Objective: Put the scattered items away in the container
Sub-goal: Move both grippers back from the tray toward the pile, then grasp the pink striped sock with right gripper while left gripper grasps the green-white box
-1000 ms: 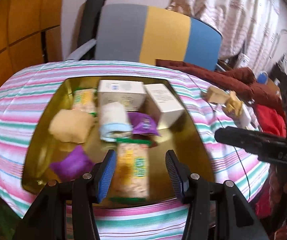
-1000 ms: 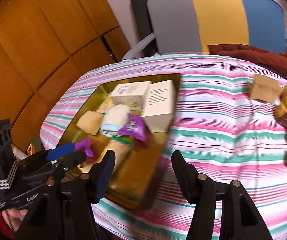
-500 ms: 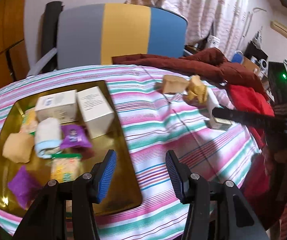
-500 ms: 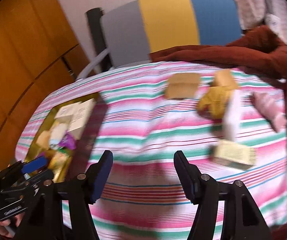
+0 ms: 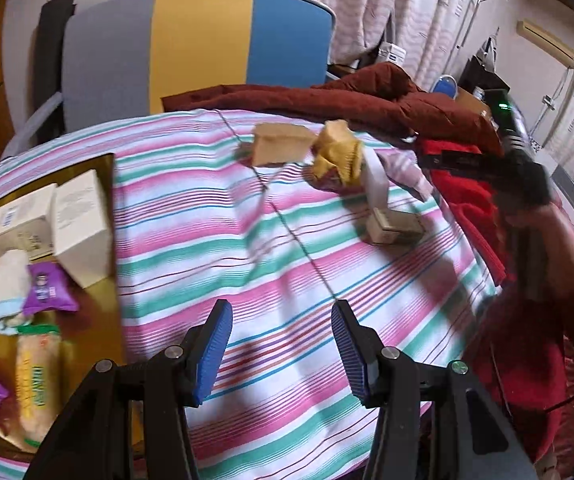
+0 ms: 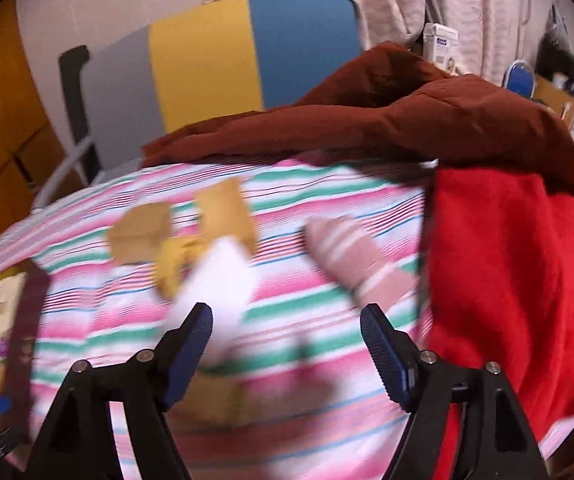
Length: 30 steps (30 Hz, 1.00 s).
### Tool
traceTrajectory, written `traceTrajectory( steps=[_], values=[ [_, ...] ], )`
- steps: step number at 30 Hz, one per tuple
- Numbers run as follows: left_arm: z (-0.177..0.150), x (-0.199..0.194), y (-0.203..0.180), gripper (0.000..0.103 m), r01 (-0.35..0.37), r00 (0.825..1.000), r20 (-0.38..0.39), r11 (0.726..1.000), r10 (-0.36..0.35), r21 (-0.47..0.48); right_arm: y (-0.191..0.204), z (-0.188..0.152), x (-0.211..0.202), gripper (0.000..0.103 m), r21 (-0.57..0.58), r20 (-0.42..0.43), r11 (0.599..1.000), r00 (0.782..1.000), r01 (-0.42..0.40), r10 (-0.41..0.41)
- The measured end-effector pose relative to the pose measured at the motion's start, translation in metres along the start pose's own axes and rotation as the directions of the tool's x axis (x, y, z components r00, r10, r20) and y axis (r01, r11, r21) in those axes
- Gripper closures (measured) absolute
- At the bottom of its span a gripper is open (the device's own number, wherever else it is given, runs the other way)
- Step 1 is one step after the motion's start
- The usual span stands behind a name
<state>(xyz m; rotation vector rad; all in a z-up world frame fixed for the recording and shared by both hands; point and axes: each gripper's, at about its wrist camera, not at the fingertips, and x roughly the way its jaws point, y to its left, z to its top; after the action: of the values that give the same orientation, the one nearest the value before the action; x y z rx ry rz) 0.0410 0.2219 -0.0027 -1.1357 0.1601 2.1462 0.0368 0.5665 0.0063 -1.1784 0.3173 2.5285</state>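
Note:
A gold tray (image 5: 107, 168) at the left holds white boxes (image 5: 83, 224), a purple packet (image 5: 45, 290), a rolled towel and a biscuit pack (image 5: 37, 380). My left gripper (image 5: 281, 344) is open and empty over the striped cloth, right of the tray. Loose on the cloth lie a tan box (image 5: 281, 144), a yellow crumpled packet (image 5: 337, 154), a white box (image 5: 375, 178) and a small box (image 5: 397, 226). My right gripper (image 6: 287, 344) hangs empty with its jaws opening, above the blurred white box (image 6: 219, 280) and a pink striped sock (image 6: 359, 264).
A brown garment (image 6: 407, 120) and a red cloth (image 6: 507, 280) pile up along the table's far and right sides. A grey, yellow and blue chair back (image 5: 199, 48) stands behind the table. The person's hand (image 5: 535, 216) holds the right gripper at the right.
Both grippers have swung right, away from the tray and toward the loose items. The biscuit pack stays in the tray. The right jaws have widened.

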Motion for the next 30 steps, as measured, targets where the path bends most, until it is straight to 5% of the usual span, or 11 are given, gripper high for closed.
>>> traceTrajectory(
  steps=[9,13,16,18,20,24,30],
  values=[
    [0.015,0.030,-0.037,0.051,0.039,0.999,-0.039,0.998,-0.037,0.055,-0.046,0.025,0.065,0.021,0.092,-0.062,0.995,0.998,0.027,-0.022],
    [0.024,0.046,-0.053,0.050,0.071,0.997,-0.046,0.994,-0.068,0.078,-0.039,0.027,0.085,0.024,0.042,-0.084,0.998,0.996,0.046,-0.042],
    [0.030,0.063,-0.065,0.050,0.101,0.994,-0.060,0.992,-0.096,0.078,-0.028,0.027,0.096,0.034,-0.035,-0.103,0.998,0.993,0.056,-0.059],
    [0.034,0.073,-0.071,0.050,0.116,0.991,-0.071,0.991,-0.111,0.069,-0.027,0.026,0.105,0.054,-0.055,-0.133,0.997,0.989,0.057,-0.064],
    [0.040,0.083,-0.077,0.046,0.128,0.989,-0.078,0.990,-0.123,0.060,-0.029,0.025,0.106,0.062,-0.065,-0.155,0.995,0.984,0.079,-0.088],
    [0.054,0.101,-0.093,0.033,0.147,0.987,-0.075,0.988,-0.144,0.037,-0.043,0.027,0.101,0.066,0.028,-0.164,0.999,0.986,0.025,-0.020],
    [0.071,0.118,-0.111,0.022,0.168,0.983,-0.079,0.985,-0.164,0.043,-0.044,0.029,0.095,0.068,0.015,-0.157,0.998,0.986,0.064,-0.061]
  ],
)
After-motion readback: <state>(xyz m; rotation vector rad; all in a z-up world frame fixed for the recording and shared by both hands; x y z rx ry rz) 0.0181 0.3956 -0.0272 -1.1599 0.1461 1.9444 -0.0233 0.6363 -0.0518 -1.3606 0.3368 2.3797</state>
